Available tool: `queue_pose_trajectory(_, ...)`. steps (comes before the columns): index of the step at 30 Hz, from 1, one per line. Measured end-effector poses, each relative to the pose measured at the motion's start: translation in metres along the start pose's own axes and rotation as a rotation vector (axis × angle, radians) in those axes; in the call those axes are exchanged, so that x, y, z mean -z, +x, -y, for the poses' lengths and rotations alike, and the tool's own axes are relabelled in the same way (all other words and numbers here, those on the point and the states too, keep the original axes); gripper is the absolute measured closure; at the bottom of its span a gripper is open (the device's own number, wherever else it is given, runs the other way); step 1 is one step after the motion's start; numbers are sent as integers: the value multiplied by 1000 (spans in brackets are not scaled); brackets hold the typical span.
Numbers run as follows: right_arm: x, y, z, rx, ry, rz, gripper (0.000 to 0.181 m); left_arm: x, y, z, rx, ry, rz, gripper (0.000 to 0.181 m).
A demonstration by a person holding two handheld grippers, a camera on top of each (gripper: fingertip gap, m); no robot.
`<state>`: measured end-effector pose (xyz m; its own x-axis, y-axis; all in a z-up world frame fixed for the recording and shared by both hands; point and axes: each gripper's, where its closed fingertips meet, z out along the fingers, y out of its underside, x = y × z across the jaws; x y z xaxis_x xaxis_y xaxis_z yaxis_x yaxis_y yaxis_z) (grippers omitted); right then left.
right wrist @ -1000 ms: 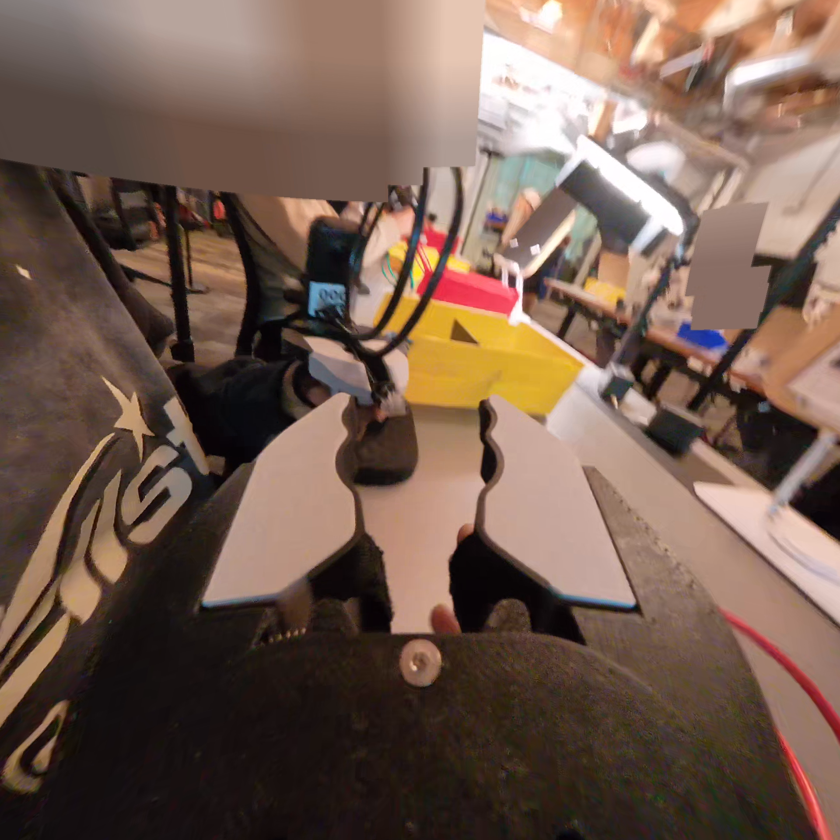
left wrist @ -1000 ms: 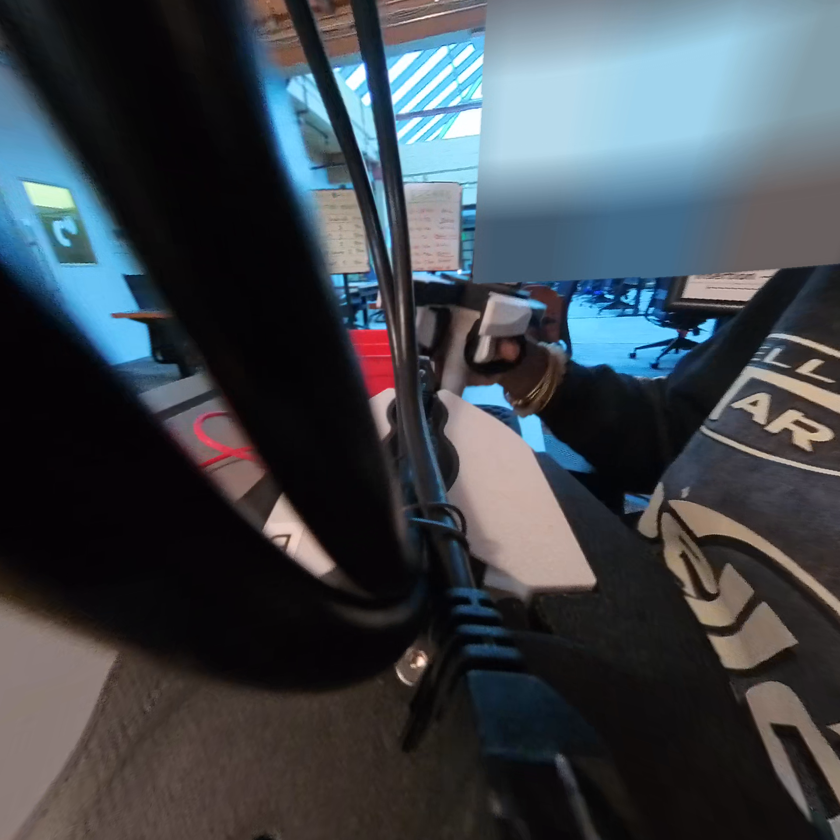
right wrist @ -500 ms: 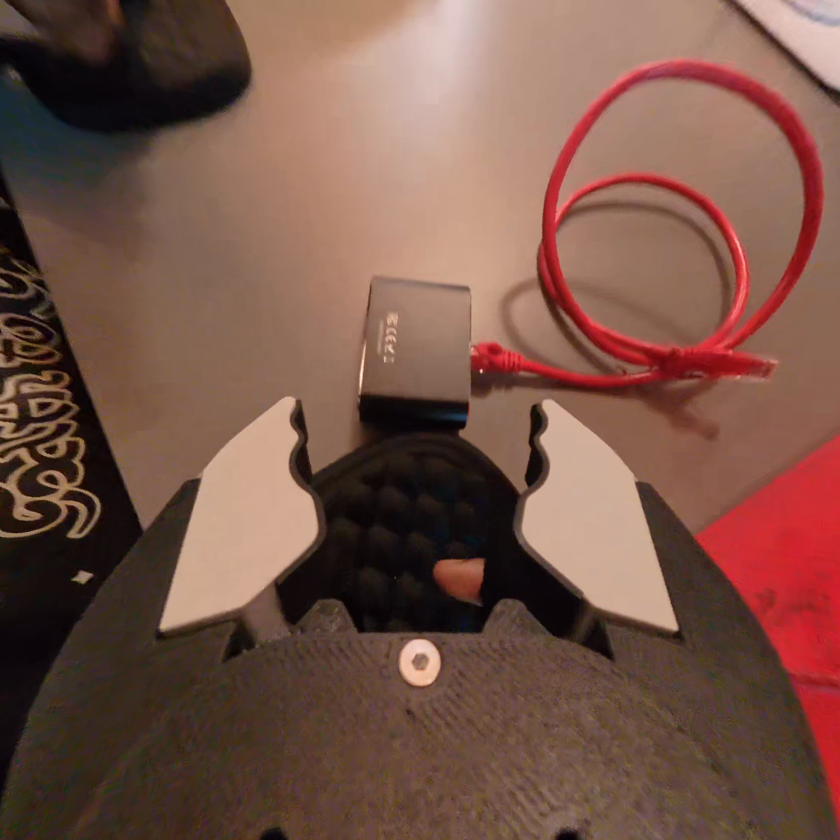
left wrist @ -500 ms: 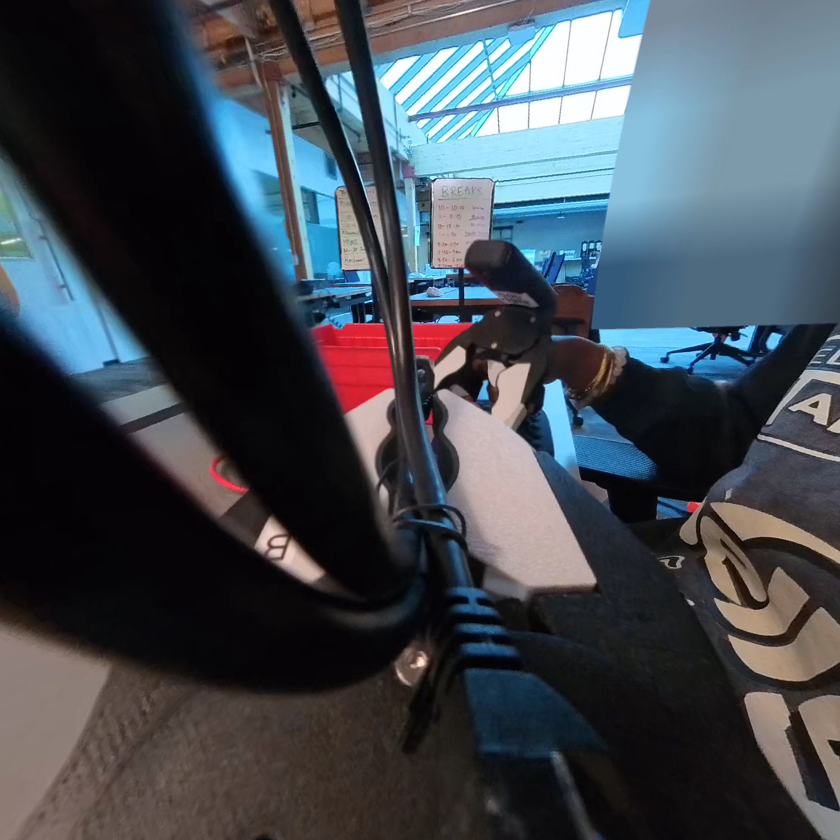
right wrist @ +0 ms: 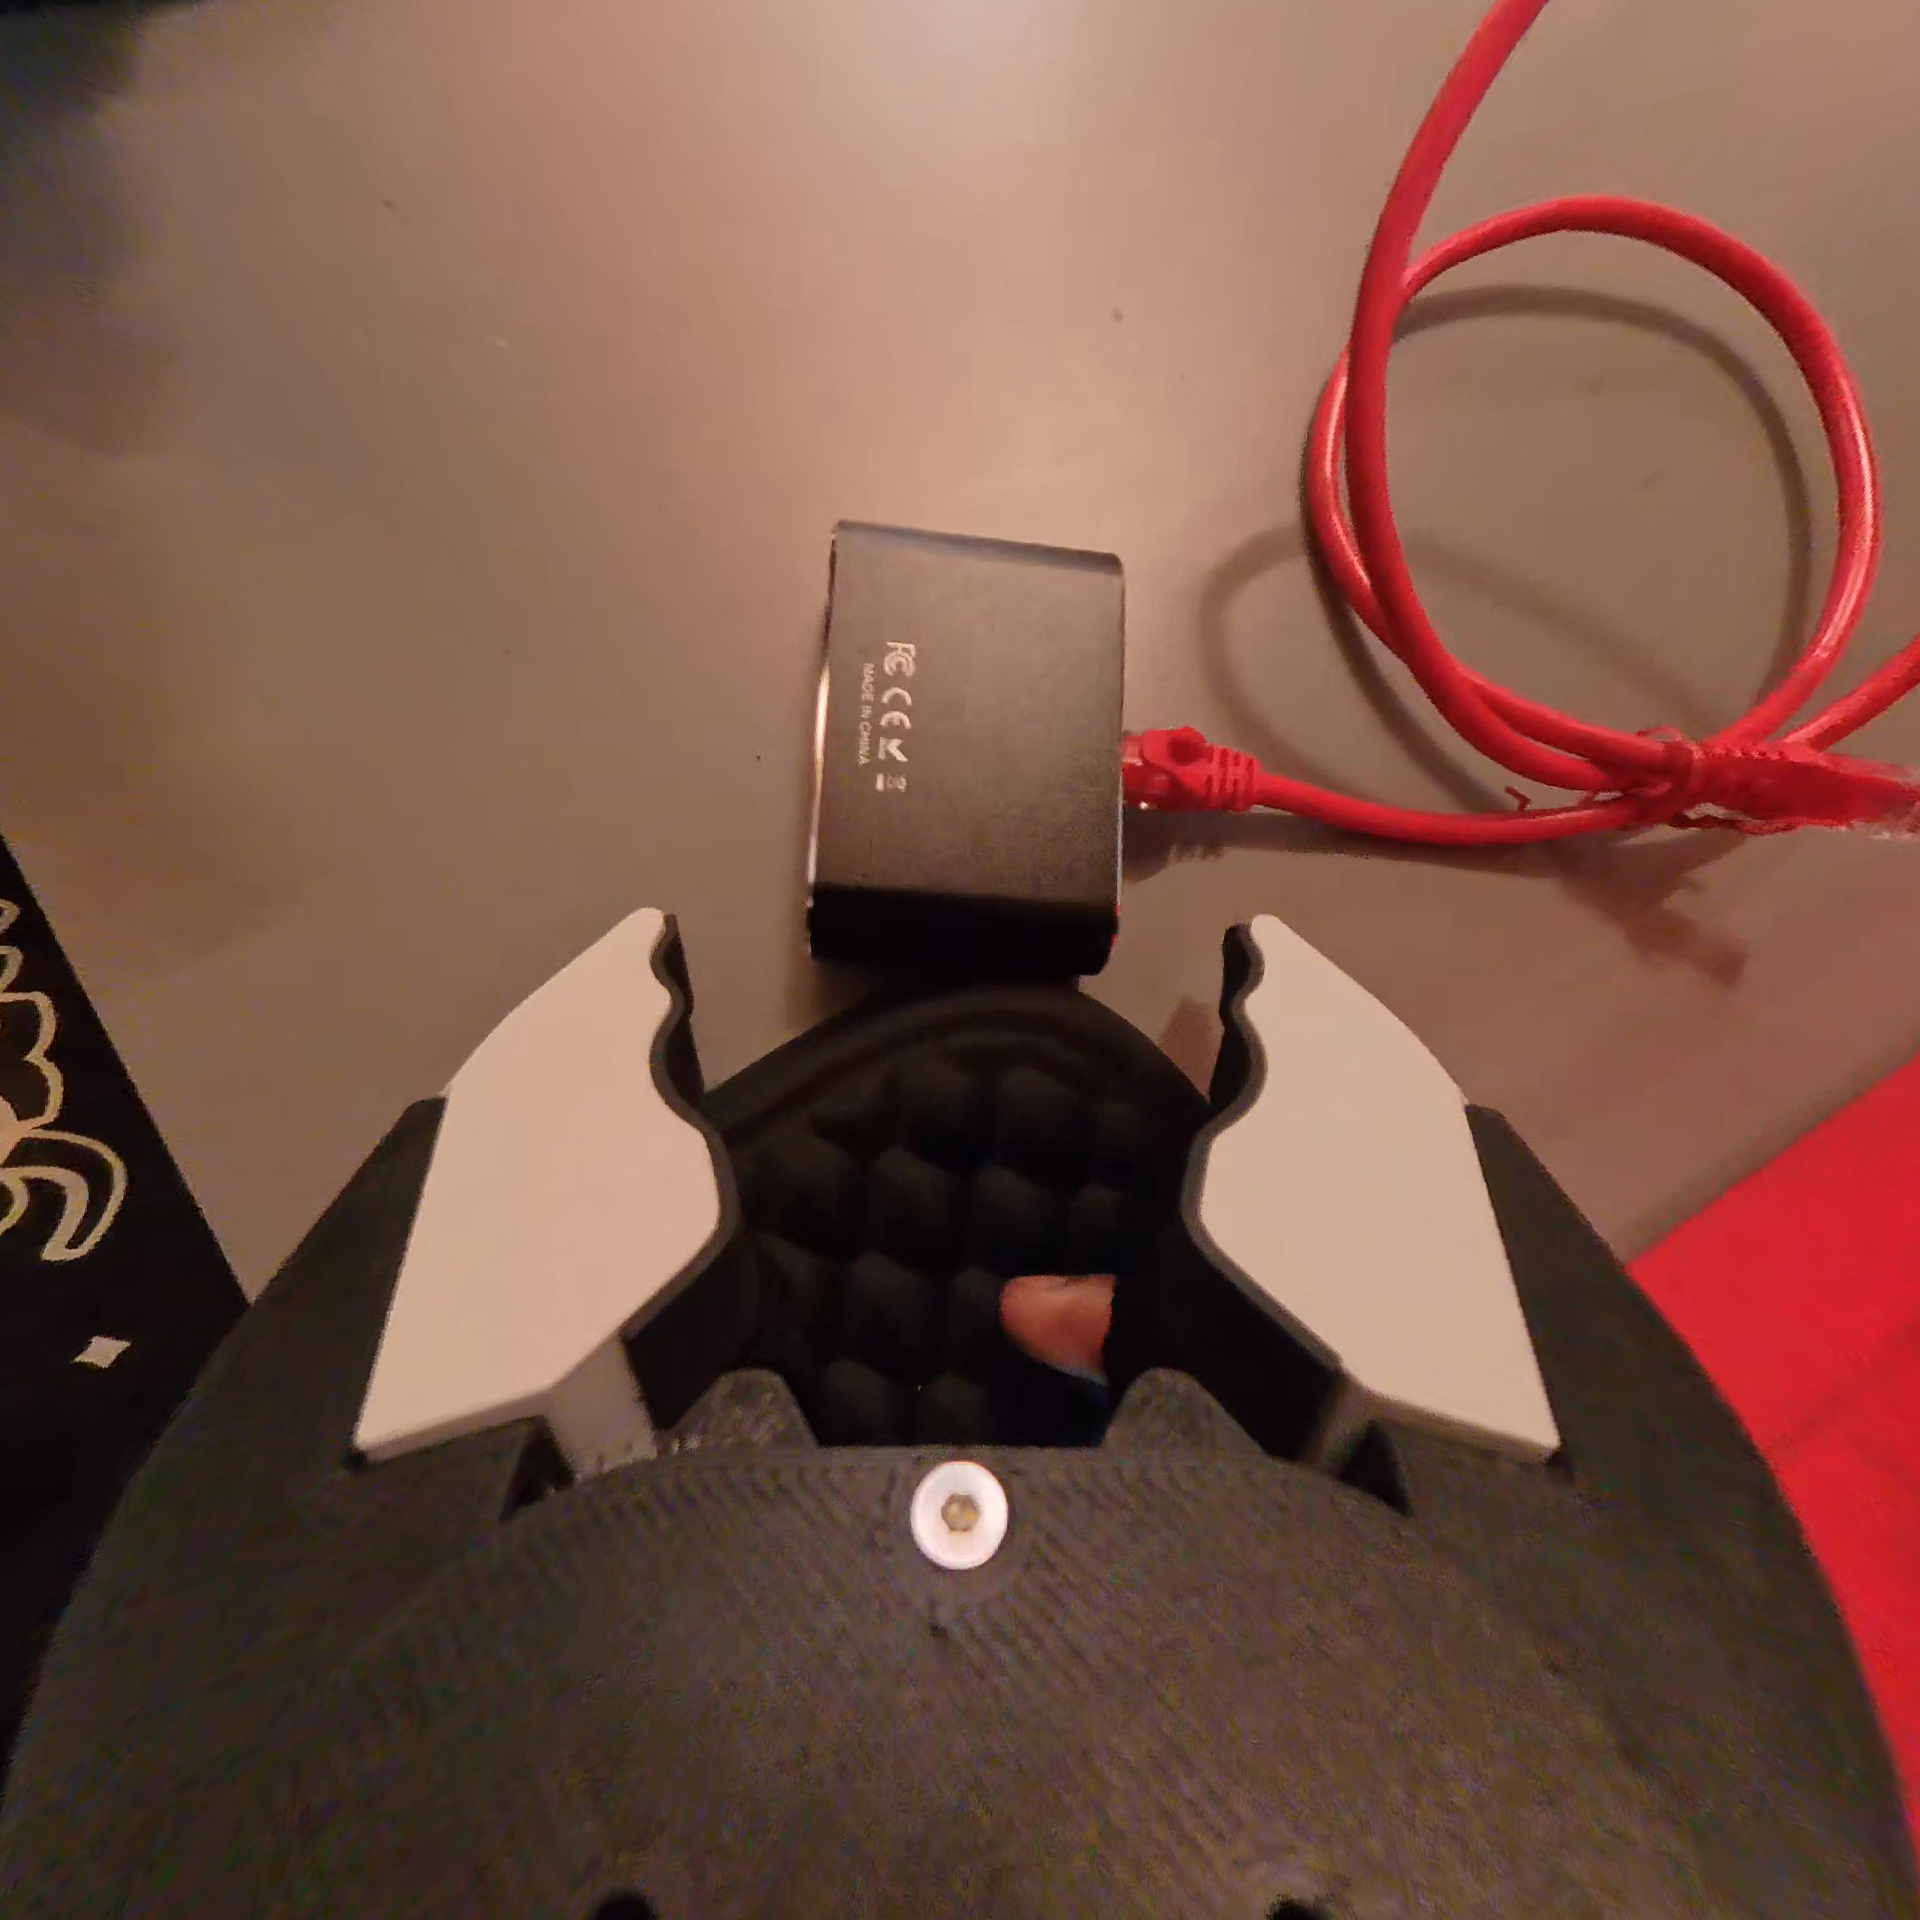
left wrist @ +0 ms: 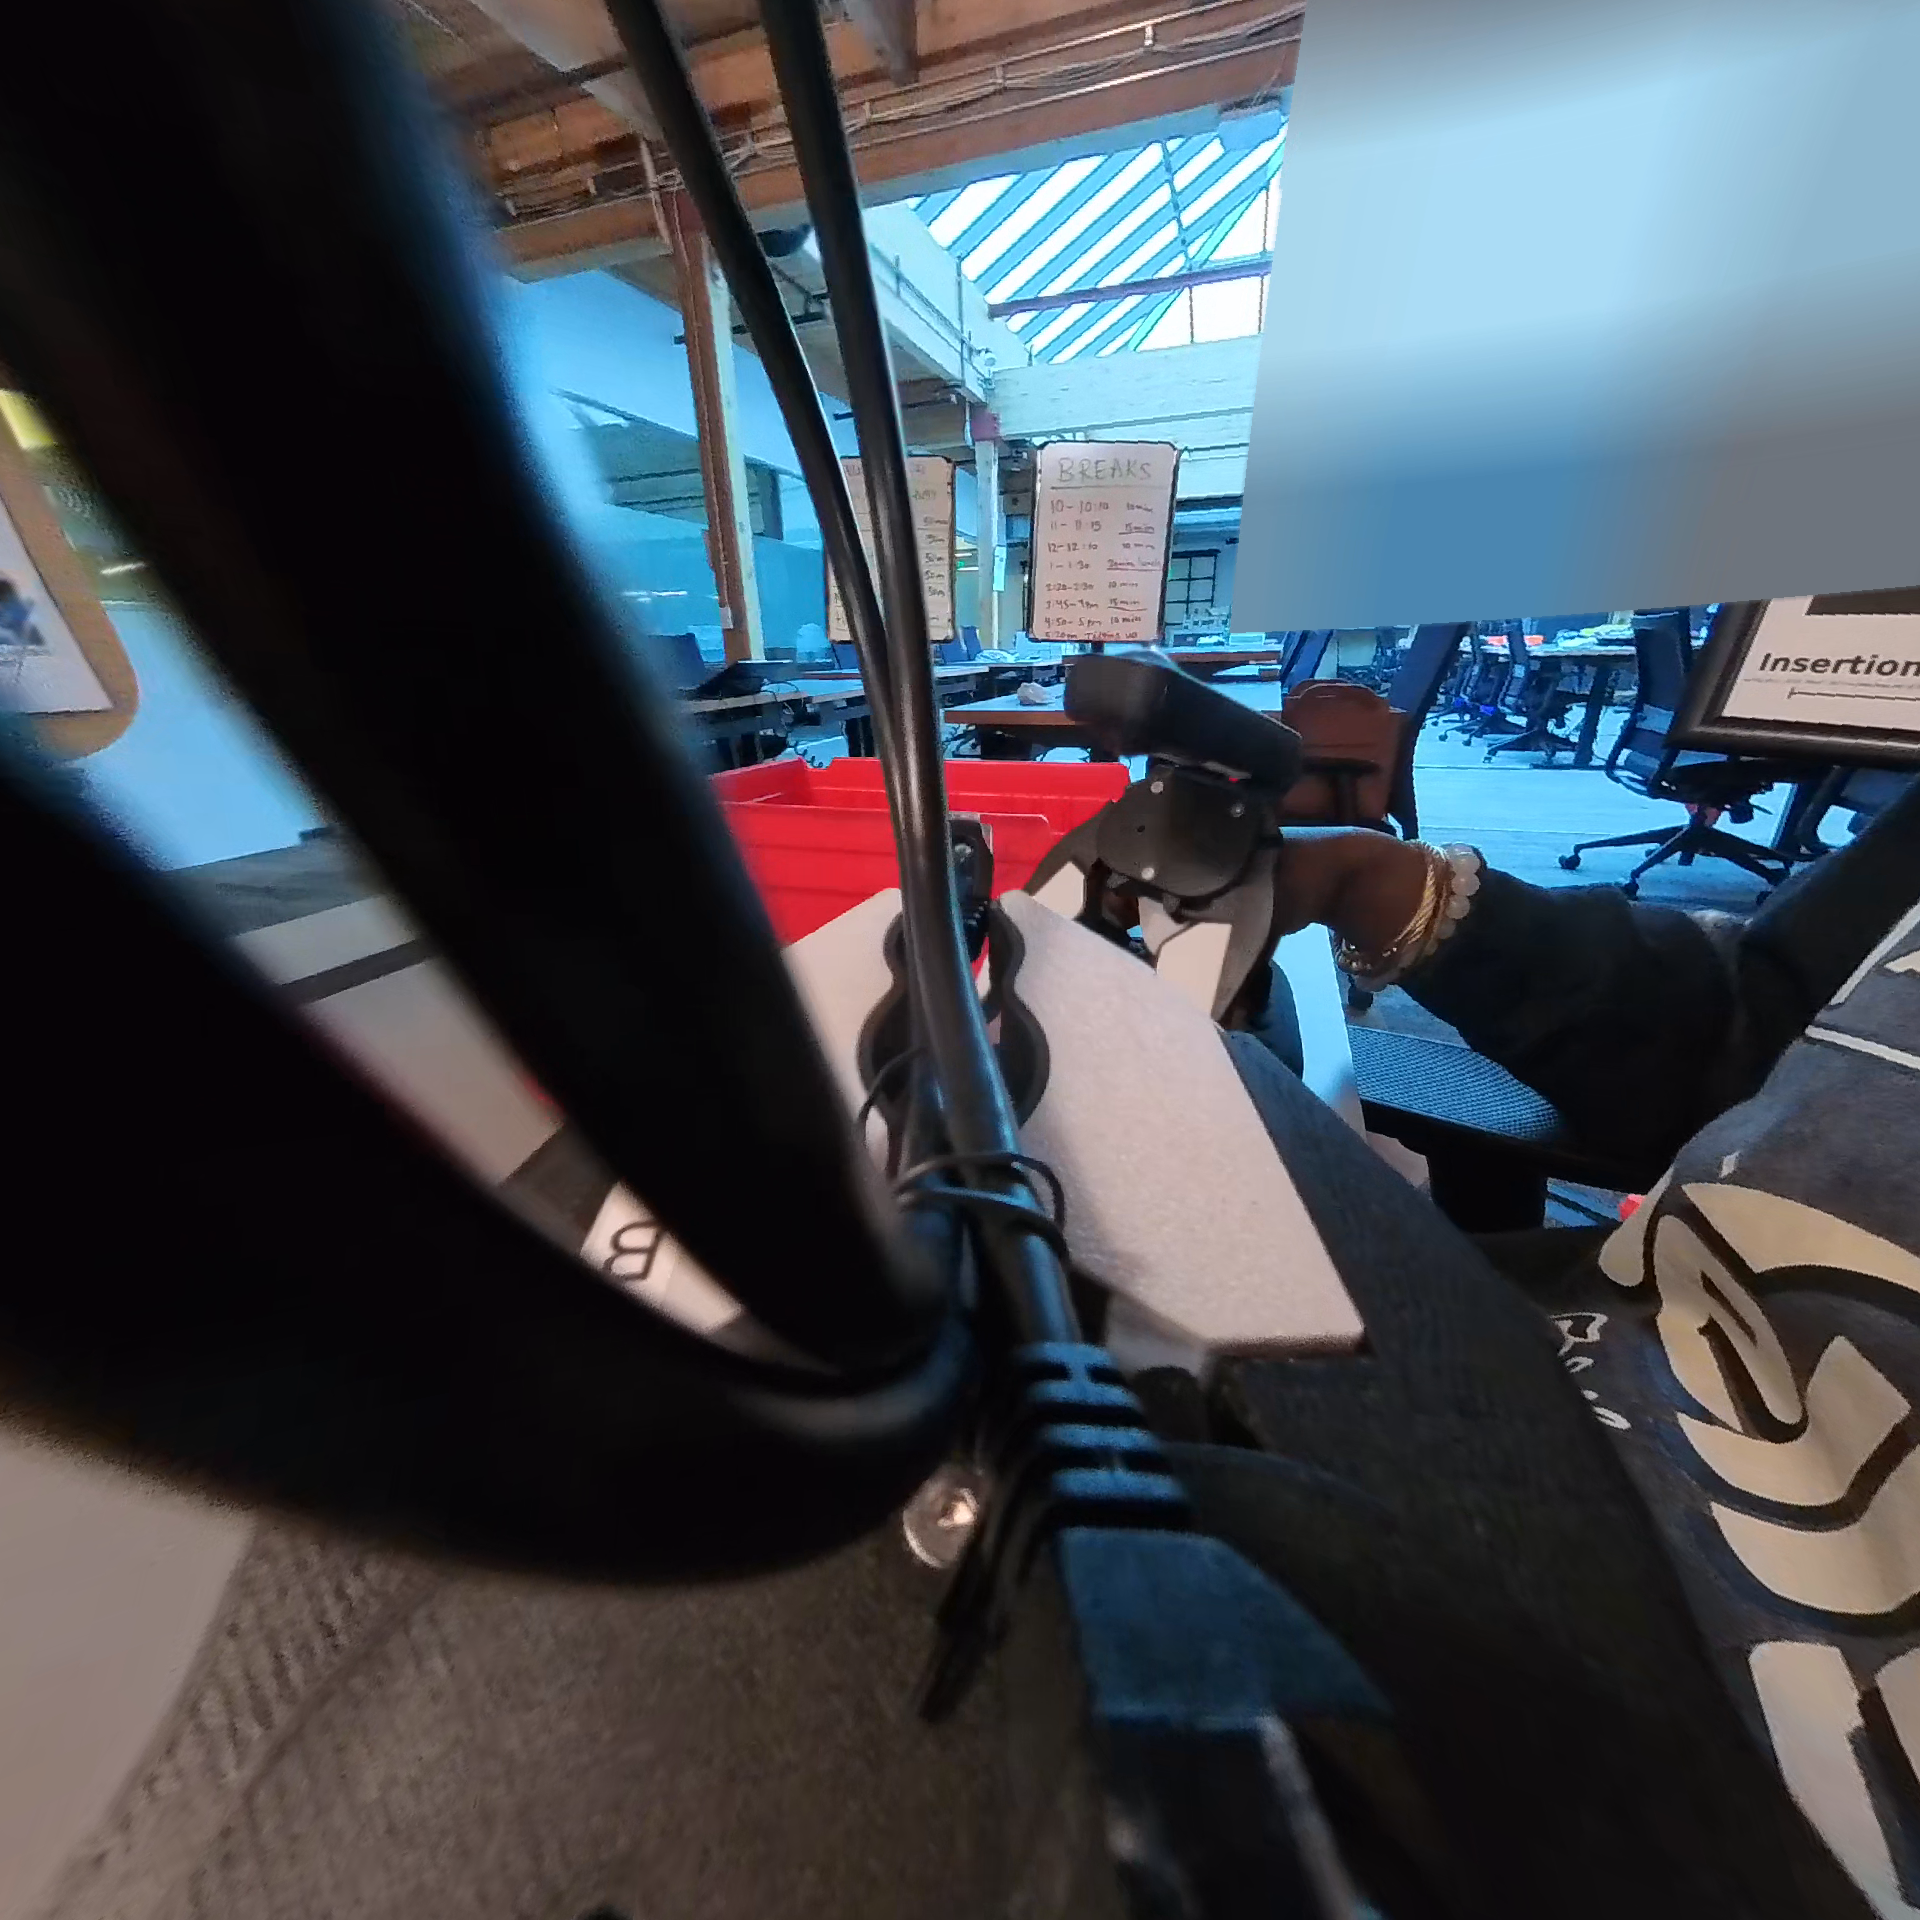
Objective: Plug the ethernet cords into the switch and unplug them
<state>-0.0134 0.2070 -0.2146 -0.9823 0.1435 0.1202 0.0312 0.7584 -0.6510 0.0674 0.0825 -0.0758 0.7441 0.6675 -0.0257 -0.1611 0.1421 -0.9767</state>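
Left wrist view: thick black cables (left wrist: 582, 831) cross the lens and run down between the left gripper's (left wrist: 951, 961) white fingers (left wrist: 1164, 1122). The gap between the fingers is hidden by the cables, so whether the claw is clenched or released cannot be told. At 1 o'clock, a hand (left wrist: 1340, 883) holds the right gripper (left wrist: 1184, 935) above the table (left wrist: 1325, 997), in front of a red bin (left wrist: 831, 842).

Right wrist view: the right gripper (right wrist: 951, 982) is released, fingers (right wrist: 561, 1184) well apart, grasping nothing. The black switch (right wrist: 977, 738) lies on the table (right wrist: 468, 416) at 12 o'clock, just beyond the fingertips. A red cord (right wrist: 1600, 499) is plugged into its 3 o'clock side and coils toward 2 o'clock.
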Motion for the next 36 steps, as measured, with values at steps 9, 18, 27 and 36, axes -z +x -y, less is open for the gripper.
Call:
queue_pose_trajectory(9,-9,3,8,-26,-14,10,122,-5,8,-4,-8,-16,-24,170)
queue_pose_trajectory(18,25,1,40,-141,278,-32,124,-19,11,-20,43,-59,53,171)
queue_pose_trajectory(27,89,-15,29,-84,67,-188,131,-36,30,-34,99,-98,30,171)
queue_pose_trajectory(36,93,-11,0,421,-167,-78,131,-34,33,-34,118,-95,-13,170)
